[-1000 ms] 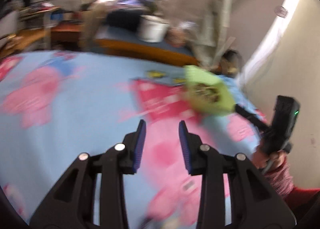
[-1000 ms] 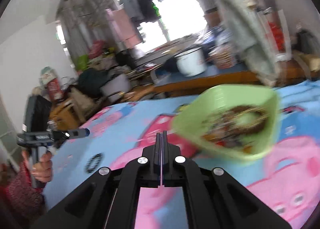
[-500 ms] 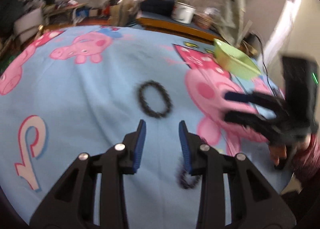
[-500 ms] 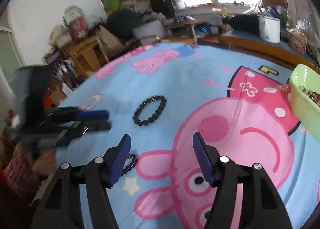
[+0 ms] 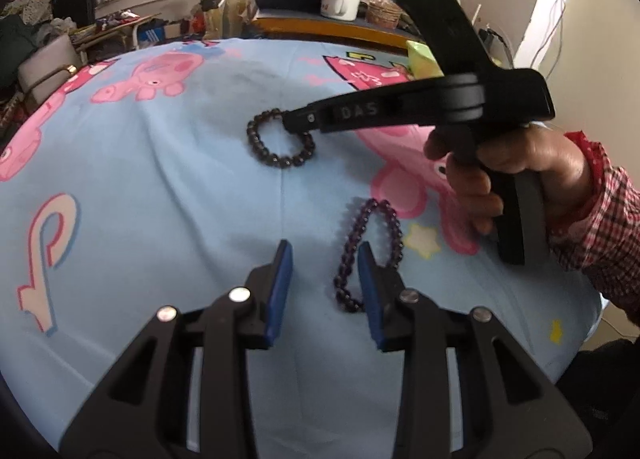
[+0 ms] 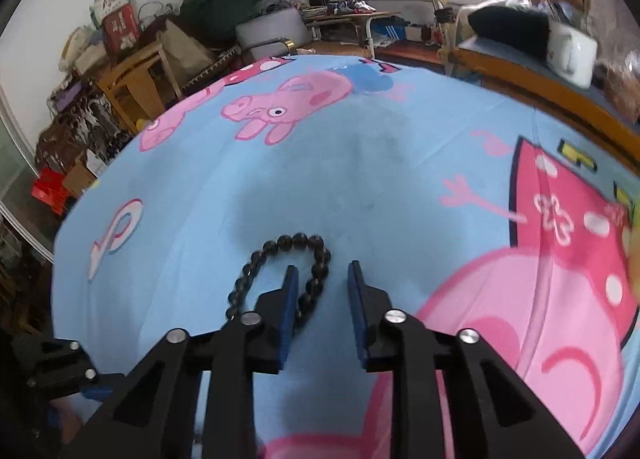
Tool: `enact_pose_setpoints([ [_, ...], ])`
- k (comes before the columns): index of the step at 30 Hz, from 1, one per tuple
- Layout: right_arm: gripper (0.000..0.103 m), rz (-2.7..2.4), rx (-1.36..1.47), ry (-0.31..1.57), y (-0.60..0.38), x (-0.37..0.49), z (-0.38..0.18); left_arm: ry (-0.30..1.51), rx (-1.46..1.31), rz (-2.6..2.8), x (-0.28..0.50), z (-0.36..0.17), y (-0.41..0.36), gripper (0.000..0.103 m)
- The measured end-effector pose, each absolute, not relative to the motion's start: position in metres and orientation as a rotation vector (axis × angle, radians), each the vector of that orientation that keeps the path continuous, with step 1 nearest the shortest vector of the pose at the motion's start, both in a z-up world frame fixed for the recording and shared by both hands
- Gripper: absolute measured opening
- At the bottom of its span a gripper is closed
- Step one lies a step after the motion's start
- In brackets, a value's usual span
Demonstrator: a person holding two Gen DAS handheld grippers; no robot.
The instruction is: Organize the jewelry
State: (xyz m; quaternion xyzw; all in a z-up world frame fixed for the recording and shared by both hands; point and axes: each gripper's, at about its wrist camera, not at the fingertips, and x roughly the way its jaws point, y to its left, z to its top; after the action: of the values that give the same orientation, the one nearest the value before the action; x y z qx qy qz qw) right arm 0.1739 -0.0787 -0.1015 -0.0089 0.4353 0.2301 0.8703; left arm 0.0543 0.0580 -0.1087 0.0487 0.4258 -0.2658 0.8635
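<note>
Two bead bracelets lie on a blue cartoon-pig bedsheet [image 5: 168, 187]. The dark bracelet [image 5: 280, 139] [image 6: 288, 255] sits mid-sheet. My right gripper [image 6: 323, 279] [image 5: 292, 121] is down over it with its jaws closing; one strand of beads runs between the pads, against the left one, and is not pinched. The purple bracelet [image 5: 370, 251] lies nearer, folded long. My left gripper [image 5: 325, 255] hovers open above it; one strand shows in the gap beside the right finger [image 5: 370, 283]. A green bowl [image 5: 420, 57] stands at the sheet's far right.
A hand [image 5: 516, 167] in a red checked sleeve holds the right gripper. Beyond the sheet runs a wooden bench with a white pot [image 5: 340, 1] [image 6: 570, 53]. Cluttered tables, bags and boxes [image 6: 152, 71] line the far left. The sheet's near edge drops off at the right [image 5: 592, 323].
The right gripper left the green bowl, swung across to the dark bracelet, opened, then narrowed its jaws. The left gripper dropped toward the sheet and now hangs over the purple bracelet.
</note>
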Motion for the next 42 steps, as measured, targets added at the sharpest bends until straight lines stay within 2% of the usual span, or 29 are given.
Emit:
enact_pose_setpoints([
  [2,0.000,0.481,-0.048,0.911,-0.076,0.173,-0.102,0.893,0.114,-0.541,0.055,-0.111,0.056,0.029],
  [3,0.000,0.481,-0.056,0.910,-0.075,0.171,-0.102,0.888,0.131,-0.529,0.054,-0.111,0.054,0.018],
  [4,0.000,0.482,-0.065,0.910,-0.077,0.168,-0.102,0.884,0.152,-0.515,0.054,-0.111,0.052,0.014],
  [6,0.000,0.486,-0.062,0.911,-0.084,0.161,-0.101,0.883,0.161,-0.520,0.054,-0.112,0.050,0.008],
  [8,0.000,0.482,-0.046,0.913,-0.094,0.156,-0.102,0.882,0.168,-0.519,0.054,-0.112,0.049,0.007],
  [18,0.000,0.365,0.063,0.871,-0.173,0.112,-0.104,0.917,0.141,-0.626,0.063,-0.110,0.022,0.007],
  [34,0.000,0.204,0.351,0.776,-0.302,0.033,-0.097,0.938,0.248,-0.938,0.086,-0.111,-0.151,0.007],
  [37,0.000,0.224,0.359,0.777,-0.307,0.021,-0.095,0.999,0.189,-0.954,0.099,-0.103,-0.148,0.007],
  [39,0.000,0.250,0.350,0.775,-0.302,0.016,-0.094,0.971,0.090,-0.973,0.103,-0.086,-0.124,0.008],
  [42,0.000,0.308,0.313,0.782,-0.289,0.016,-0.093,0.938,0.027,-0.929,0.104,-0.070,-0.088,0.019],
])
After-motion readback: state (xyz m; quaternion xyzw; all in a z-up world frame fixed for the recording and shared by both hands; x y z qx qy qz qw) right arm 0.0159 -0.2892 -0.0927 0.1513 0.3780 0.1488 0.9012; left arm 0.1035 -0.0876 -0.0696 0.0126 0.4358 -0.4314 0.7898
